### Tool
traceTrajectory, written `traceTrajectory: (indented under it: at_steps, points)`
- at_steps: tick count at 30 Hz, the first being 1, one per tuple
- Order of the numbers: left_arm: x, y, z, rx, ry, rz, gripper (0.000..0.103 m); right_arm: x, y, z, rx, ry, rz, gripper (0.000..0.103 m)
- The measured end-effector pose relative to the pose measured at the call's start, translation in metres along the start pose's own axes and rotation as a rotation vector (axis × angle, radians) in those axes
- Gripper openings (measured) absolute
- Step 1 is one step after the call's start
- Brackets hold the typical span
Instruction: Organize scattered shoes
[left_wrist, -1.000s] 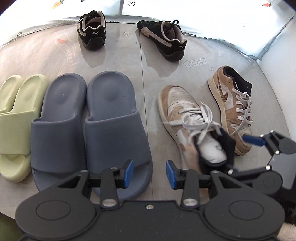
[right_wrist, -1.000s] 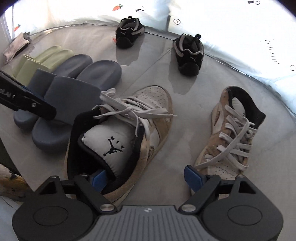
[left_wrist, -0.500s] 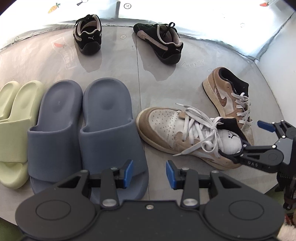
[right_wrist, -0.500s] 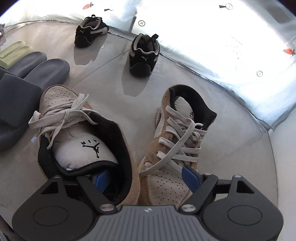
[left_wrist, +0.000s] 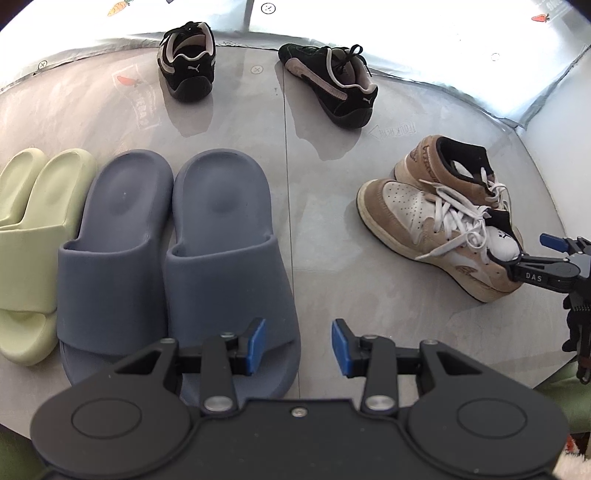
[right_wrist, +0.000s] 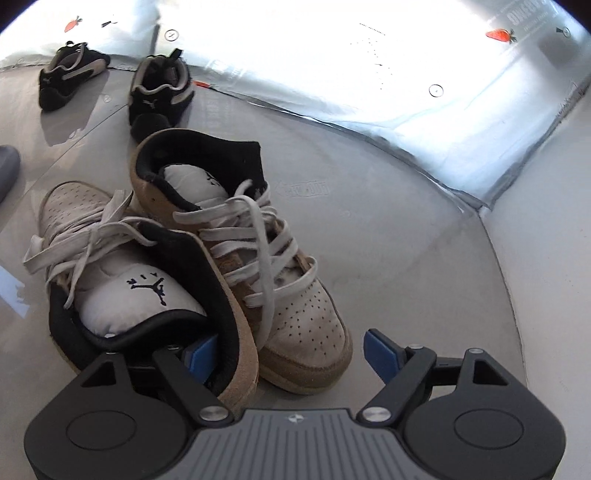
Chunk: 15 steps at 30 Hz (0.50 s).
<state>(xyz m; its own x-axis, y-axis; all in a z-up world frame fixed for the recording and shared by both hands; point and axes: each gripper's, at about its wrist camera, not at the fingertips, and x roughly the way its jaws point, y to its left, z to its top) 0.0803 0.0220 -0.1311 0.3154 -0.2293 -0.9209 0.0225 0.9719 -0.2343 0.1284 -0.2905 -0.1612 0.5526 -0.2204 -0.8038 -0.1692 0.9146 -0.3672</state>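
Tan sneaker (right_wrist: 147, 291) lies on the table (left_wrist: 325, 236) against its mate (right_wrist: 295, 295). Only the left view shows blue slides (left_wrist: 177, 258). Right tool (right_wrist: 284, 354) gapes wide, one finger inside the sneaker's collar; left tool (left_wrist: 297, 345) stands partly apart, empty.

Strong light is pouring from the far side, blowing out the backdrop (right_wrist: 332, 55) to white. The glossy floor (left_wrist: 332, 295) is mirroring soft shoe reflections. Fisheye bending is curving every edge; focus is staying sharp.
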Motion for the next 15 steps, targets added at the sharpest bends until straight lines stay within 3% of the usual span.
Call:
traceTrajectory:
  at_steps: [4, 7, 8, 11, 15]
  points:
    - [0.001, 0.001, 0.001, -0.011, 0.004, -0.003, 0.040, -0.018, 0.003, -0.002, 0.010, -0.034, -0.003, 0.084]
    - [0.004, 0.000, 0.002, -0.017, 0.014, -0.015, 0.040, -0.052, 0.010, -0.006, 0.144, -0.071, 0.027, 0.083]
    - [0.006, -0.001, 0.002, -0.016, 0.018, -0.019, 0.040, -0.056, 0.013, -0.006, 0.156, -0.080, 0.027, 0.078]
    - [0.007, -0.009, 0.003, 0.013, 0.023, -0.022, 0.040, -0.073, 0.024, -0.012, 0.153, -0.124, 0.073, 0.073]
    - [0.010, -0.021, 0.003, 0.058, 0.032, -0.038, 0.041, -0.081, 0.024, -0.013, 0.259, -0.127, 0.207, 0.072]
